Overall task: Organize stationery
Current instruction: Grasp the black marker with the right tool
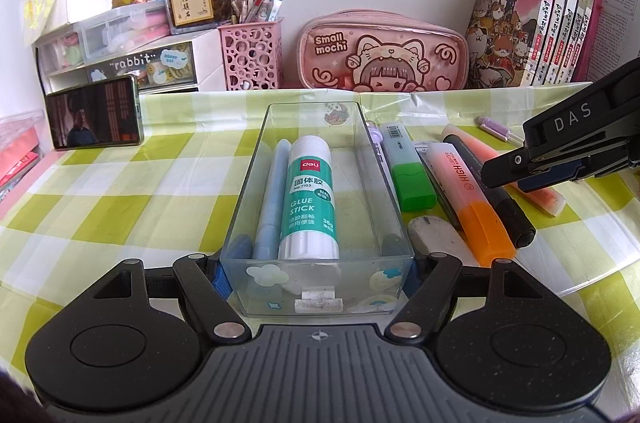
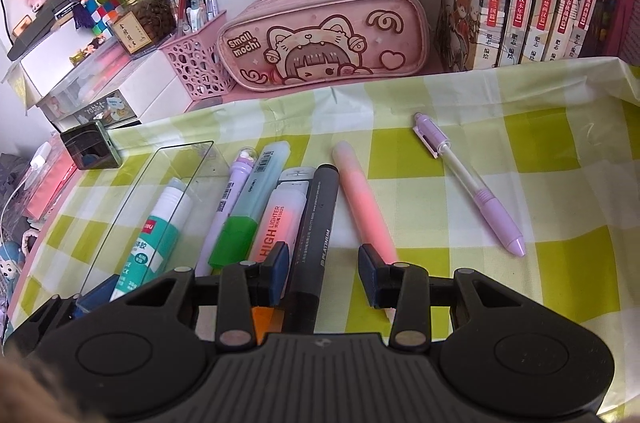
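Observation:
A clear plastic tray (image 1: pixel 248 183) lies on the checked cloth and holds a glue stick (image 1: pixel 310 199) and a blue pen (image 1: pixel 272 199). My left gripper (image 1: pixel 316 277) is shut on the tray's near end, one finger on each side wall. To the tray's right lie a green highlighter (image 2: pixel 240 219), an orange highlighter (image 2: pixel 276 219), a black marker (image 2: pixel 316 223), a pink highlighter (image 2: pixel 360 199) and a purple pen (image 2: pixel 472 183). My right gripper (image 2: pixel 324 271) is open, its fingers on either side of the black marker, apart from it. A white eraser (image 1: pixel 434 233) lies by the tray.
A pink pencil case (image 1: pixel 380 51), a pink pen holder (image 1: pixel 252 55), a row of books (image 1: pixel 536 23) and storage drawers (image 1: pixel 132 59) stand along the wall. A phone (image 1: pixel 96 113) leans at the left. The cloth's edge runs at the far right.

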`<state>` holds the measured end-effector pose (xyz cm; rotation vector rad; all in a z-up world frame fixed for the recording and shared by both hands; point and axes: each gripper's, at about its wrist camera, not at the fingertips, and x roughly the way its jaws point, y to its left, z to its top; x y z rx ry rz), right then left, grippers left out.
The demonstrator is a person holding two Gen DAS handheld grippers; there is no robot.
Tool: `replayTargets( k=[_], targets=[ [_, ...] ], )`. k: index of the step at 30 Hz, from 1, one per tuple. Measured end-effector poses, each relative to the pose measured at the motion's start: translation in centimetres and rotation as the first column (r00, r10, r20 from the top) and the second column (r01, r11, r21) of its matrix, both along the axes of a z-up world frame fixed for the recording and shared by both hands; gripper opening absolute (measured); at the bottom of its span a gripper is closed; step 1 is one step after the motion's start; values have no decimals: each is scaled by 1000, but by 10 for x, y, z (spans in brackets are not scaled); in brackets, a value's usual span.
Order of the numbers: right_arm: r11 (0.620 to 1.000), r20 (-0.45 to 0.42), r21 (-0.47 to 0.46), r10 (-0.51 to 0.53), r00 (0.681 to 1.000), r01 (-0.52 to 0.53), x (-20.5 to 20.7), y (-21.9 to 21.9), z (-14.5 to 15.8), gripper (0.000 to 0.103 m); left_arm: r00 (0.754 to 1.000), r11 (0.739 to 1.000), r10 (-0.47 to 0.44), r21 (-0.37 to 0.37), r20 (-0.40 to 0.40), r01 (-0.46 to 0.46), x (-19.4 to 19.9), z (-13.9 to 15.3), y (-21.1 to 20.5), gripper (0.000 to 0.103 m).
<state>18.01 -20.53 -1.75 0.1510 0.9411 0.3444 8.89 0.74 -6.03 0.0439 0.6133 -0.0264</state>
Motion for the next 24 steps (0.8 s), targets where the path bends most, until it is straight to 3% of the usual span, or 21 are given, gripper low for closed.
replayTargets(
  k=[9, 18, 19, 20, 21, 24],
  targets=[
    [998, 2, 34, 56, 998, -56, -1, 17, 7, 53, 1000, 1000, 0, 0, 0, 0, 0, 0, 0, 73],
    [988, 48, -129, 96, 994, -89, -3, 48, 5, 53, 1000, 1000, 0, 0, 0, 0, 0, 0, 0, 73],
    [988, 49, -128, 90, 995, -83, -3, 47, 5, 50, 1000, 1000, 0, 0, 0, 0, 0, 0, 0, 73],
    [990, 55, -128, 70, 996, -63, -3, 42, 6, 37, 1000, 1000, 0, 1, 0, 0, 0, 0, 0, 73],
    [991, 49, -126, 48, 998, -42, -1, 37, 6, 18, 1000, 1000, 0, 1, 0, 0, 0, 0, 0, 73],
    [998, 21, -67, 5, 1000, -4, 4, 21, 4, 17, 1000, 1000, 0, 1, 0, 0, 0, 0, 0, 73]
  ],
)
